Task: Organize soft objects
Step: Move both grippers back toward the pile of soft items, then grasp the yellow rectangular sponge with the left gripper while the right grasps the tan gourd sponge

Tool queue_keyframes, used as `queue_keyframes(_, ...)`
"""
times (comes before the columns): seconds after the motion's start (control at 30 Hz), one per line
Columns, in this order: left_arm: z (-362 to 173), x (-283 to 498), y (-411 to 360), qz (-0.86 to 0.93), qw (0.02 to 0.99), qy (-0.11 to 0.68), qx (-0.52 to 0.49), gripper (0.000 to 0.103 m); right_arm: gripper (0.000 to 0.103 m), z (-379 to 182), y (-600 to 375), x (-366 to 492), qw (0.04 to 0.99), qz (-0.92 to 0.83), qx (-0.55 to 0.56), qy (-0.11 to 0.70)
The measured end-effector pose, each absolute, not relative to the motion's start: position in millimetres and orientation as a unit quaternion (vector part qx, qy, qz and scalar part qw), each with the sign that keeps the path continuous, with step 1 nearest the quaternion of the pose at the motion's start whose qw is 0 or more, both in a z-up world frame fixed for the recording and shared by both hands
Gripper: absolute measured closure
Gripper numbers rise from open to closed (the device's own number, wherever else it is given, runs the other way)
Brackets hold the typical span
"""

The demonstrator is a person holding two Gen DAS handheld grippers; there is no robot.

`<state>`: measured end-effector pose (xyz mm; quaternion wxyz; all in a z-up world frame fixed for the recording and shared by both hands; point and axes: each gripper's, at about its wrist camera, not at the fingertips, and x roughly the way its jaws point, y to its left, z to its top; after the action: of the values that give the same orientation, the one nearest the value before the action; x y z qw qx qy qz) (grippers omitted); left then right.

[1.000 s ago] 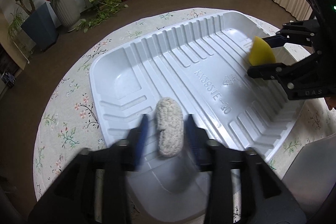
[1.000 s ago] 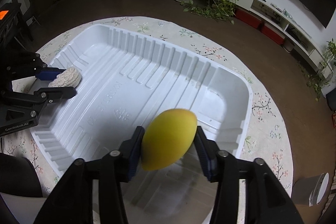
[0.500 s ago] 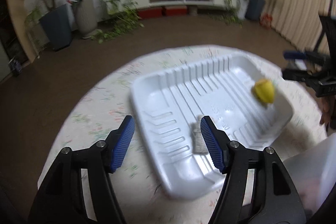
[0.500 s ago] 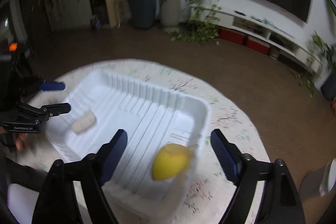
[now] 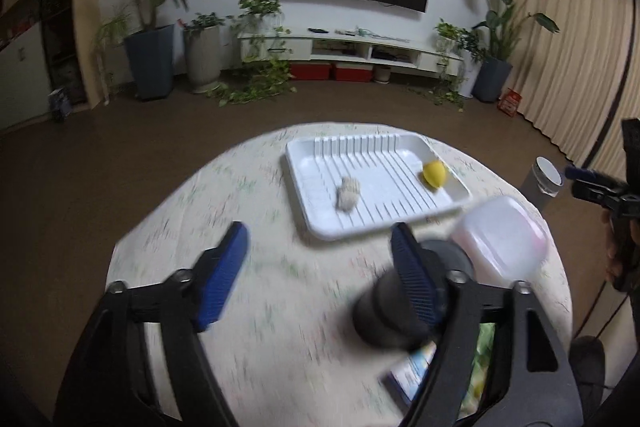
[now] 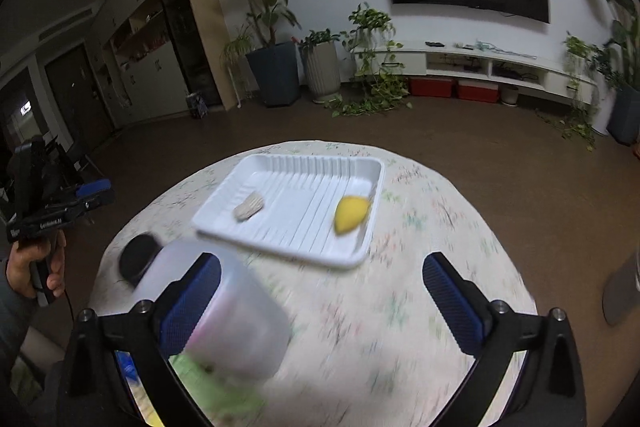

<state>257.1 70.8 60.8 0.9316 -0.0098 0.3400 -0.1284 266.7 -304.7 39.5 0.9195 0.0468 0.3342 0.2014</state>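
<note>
The yellow soft toy (image 6: 350, 214) and the beige woolly toy (image 5: 347, 193) now lie loose in the white tray (image 5: 304, 183), far ahead of both tongs. A second ago each was squeezed. The beige toy's long side runs toward the left tongs (image 5: 320, 283). Both these and the right tongs (image 6: 320, 303) are wide apart, holding nothing.

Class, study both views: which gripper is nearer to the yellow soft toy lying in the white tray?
Right, by a modest margin. The yellow toy lies at the tray's right end, ahead of the open right gripper. The open left gripper is back beyond the tray's opposite side.
</note>
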Motion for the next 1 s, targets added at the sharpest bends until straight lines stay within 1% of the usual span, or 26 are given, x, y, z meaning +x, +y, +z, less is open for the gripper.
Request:
queue_keyframes(0.07,58,223,69,-0.134,0.931,0.339,-0.019,0.025,0.0,37,-309,237,0.917,0.201,0.072,0.337)
queue_keyframes(0.1,56,211,68,-0.131,0.931,0.341,-0.022,0.021,0.0,33,-309,221,0.914,0.202,0.084,0.341)
queue_keyframes(0.17,49,184,65,-0.12,0.929,0.348,-0.028,0.015,0.0,24,-305,189,0.914,0.196,0.093,0.344)
queue_keyframes(0.33,15,117,58,-0.109,0.924,0.361,-0.06,0.015,0.0,-14,-282,131,0.909,0.147,0.088,0.38)
queue_keyframes(0.5,-14,62,56,-0.12,0.922,0.352,-0.111,0.015,0.0,-50,-248,90,0.896,0.134,0.073,0.416)
queue_keyframes(0.6,-32,49,58,-0.124,0.906,0.372,-0.159,0.015,0.0,-60,-232,79,0.891,0.132,0.067,0.428)
queue_keyframes(0.67,-42,45,58,-0.129,0.895,0.39,-0.171,0.015,0.0,-62,-224,76,0.89,0.135,0.061,0.432)
queue_keyframes(0.73,-47,48,53,-0.132,0.889,0.409,-0.156,0.015,0.0,-62,-217,73,0.892,0.13,0.045,0.43)
queue_keyframes(0.83,-45,47,44,-0.115,0.898,0.406,-0.127,0.015,0.0,-65,-206,69,0.894,0.121,0.02,0.431)
queue_keyframes(0.93,-44,48,41,-0.112,0.901,0.402,-0.119,0.015,0.0,-70,-202,69,0.889,0.122,0.024,0.442)
queue_keyframes(1.0,-49,56,39,-0.1,0.897,0.417,-0.108,0.015,0.0,-72,-199,70,0.886,0.123,0.029,0.446)
